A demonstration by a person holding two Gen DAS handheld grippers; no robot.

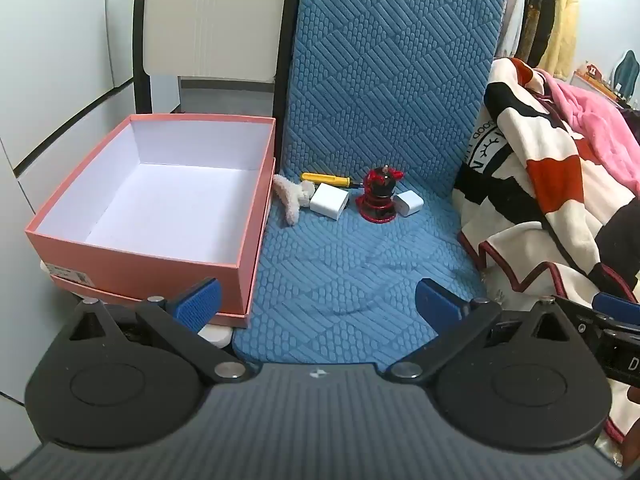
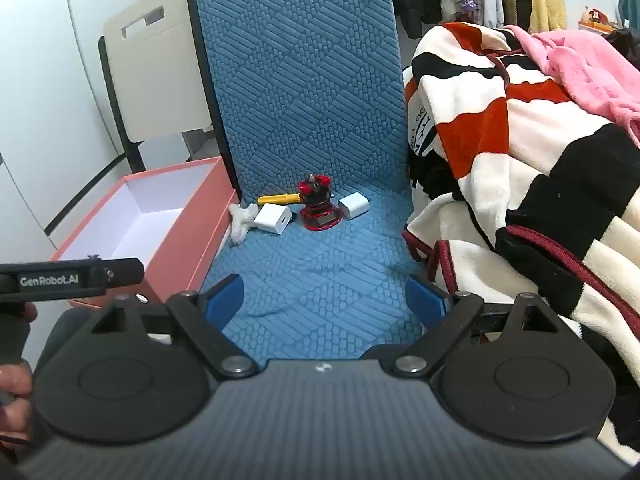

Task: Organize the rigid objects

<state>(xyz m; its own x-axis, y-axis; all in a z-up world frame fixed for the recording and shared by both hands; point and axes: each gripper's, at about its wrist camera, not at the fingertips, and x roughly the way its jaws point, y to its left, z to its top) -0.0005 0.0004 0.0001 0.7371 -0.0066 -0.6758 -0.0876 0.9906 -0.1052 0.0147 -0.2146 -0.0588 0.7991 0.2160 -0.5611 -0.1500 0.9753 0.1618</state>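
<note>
On a blue quilted chair seat [image 1: 340, 276] [image 2: 320, 264], near the backrest, lie a yellow screwdriver [image 1: 325, 179] [image 2: 278, 199], a red and black figurine [image 1: 378, 197] [image 2: 319, 208], two white chargers [image 1: 329, 201] [image 1: 409, 203] [image 2: 273, 219] [image 2: 353, 207] and a white fluffy toy [image 1: 294, 198] [image 2: 241, 220]. An open, empty pink box [image 1: 132, 264] [image 2: 188, 240] stands to the left of the seat. My left gripper [image 1: 318, 302] is open over the seat's front. My right gripper [image 2: 324, 298] is open, also over the seat's front. Both are empty and well short of the objects.
A striped cream, red and black blanket [image 1: 540, 184] [image 2: 520, 160] and a pink blanket [image 2: 580, 64] are heaped to the right of the seat. A beige chair [image 2: 156, 68] and white wall panels are behind the box. Clothes [image 1: 536, 8] hang at the back right.
</note>
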